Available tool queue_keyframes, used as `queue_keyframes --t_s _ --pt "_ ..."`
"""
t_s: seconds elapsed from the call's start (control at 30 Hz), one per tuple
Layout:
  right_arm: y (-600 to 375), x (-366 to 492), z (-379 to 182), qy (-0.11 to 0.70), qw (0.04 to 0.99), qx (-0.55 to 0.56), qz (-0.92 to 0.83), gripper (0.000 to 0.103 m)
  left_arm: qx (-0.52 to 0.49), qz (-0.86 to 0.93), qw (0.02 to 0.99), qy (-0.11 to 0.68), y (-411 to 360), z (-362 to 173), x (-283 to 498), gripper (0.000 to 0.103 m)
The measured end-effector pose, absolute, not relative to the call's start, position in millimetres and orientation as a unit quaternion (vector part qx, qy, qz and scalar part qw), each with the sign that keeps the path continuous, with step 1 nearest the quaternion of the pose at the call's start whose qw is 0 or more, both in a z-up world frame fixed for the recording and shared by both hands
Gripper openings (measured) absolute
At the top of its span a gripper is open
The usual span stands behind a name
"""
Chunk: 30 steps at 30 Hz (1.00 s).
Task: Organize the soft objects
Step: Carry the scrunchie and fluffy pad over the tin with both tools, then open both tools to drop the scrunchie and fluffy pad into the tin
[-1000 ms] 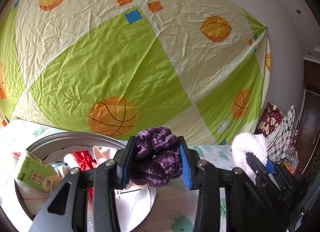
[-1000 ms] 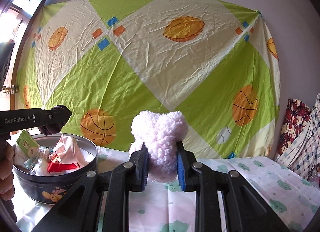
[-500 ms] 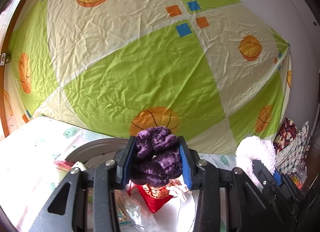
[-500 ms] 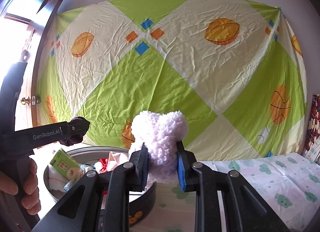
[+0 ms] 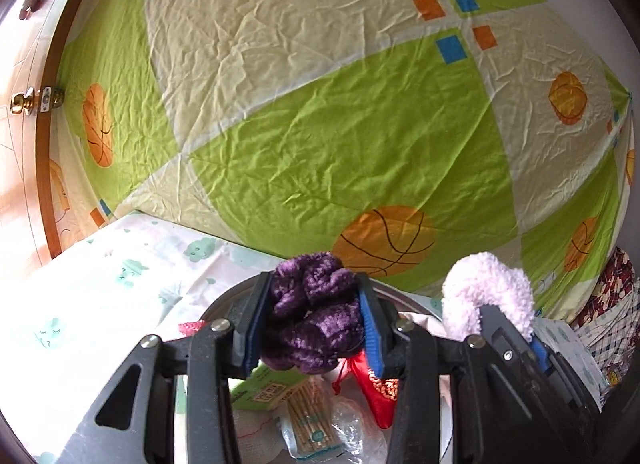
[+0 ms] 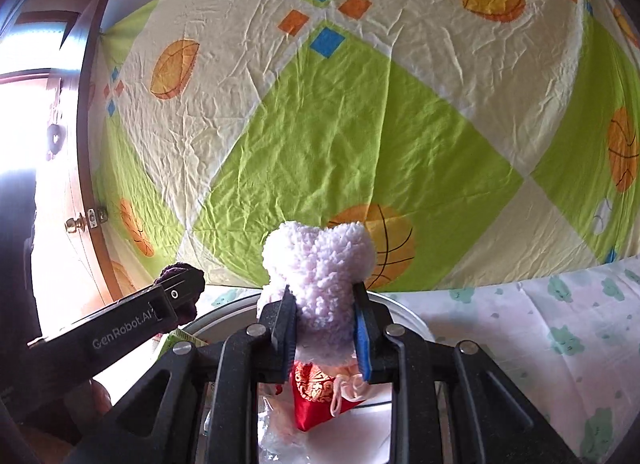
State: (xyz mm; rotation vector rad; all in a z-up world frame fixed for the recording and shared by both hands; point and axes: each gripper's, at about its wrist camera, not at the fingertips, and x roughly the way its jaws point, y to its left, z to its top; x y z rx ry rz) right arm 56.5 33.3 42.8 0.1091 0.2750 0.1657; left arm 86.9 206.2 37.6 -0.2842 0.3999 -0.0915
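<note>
My left gripper (image 5: pixel 312 324) is shut on a purple velvet scrunchie (image 5: pixel 316 320) and hangs over the round metal tin (image 5: pixel 228 300). My right gripper (image 6: pixel 324 324) is shut on a fluffy pale pink scrunchie (image 6: pixel 320 276), also above the tin's rim (image 6: pixel 404 308). In the left wrist view the right gripper with the pink scrunchie (image 5: pixel 488 292) shows at the right. In the right wrist view the left gripper (image 6: pixel 176 296) reaches in from the left with the purple scrunchie (image 6: pixel 176 270). Inside the tin lie a red brocade pouch (image 6: pixel 316 388) and a green carton (image 5: pixel 264 386).
The tin holds a packet of wooden sticks (image 5: pixel 312 420) and clear plastic wrapping (image 5: pixel 348 428). A cloud-print cloth (image 6: pixel 540 328) covers the surface. A green and cream basketball sheet (image 5: pixel 340 136) hangs behind. A wooden door (image 5: pixel 32 104) stands left; plaid fabric (image 5: pixel 616 288) lies right.
Both grippers have swung left and come over the tin, each still gripping its scrunchie. The tin has slid under the fingers, and the door has come into view at the left.
</note>
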Motion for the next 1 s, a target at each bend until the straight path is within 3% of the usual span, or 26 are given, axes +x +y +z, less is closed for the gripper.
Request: queue_keyframes --t_s 0.33,0.8,0.9,1.0 --pt "34 92 13 0.219 0.969 0.054 0.101 0.026 -0.087 0.019 0.968 0.235 196 27 97 0.039" --pt "41 92 9 0.229 0.966 0.034 0.117 0.026 -0.038 0.052 0.966 0.250 183 16 105 0.039" --pt "43 91 9 0.229 0.964 0.035 0.130 0.030 -0.030 0.060 0.965 0.253 182 14 107 0.039" --pt "41 90 8 0.229 0.964 0.037 0.133 0.045 -0.032 0.069 0.962 0.261 186 12 110 0.040"
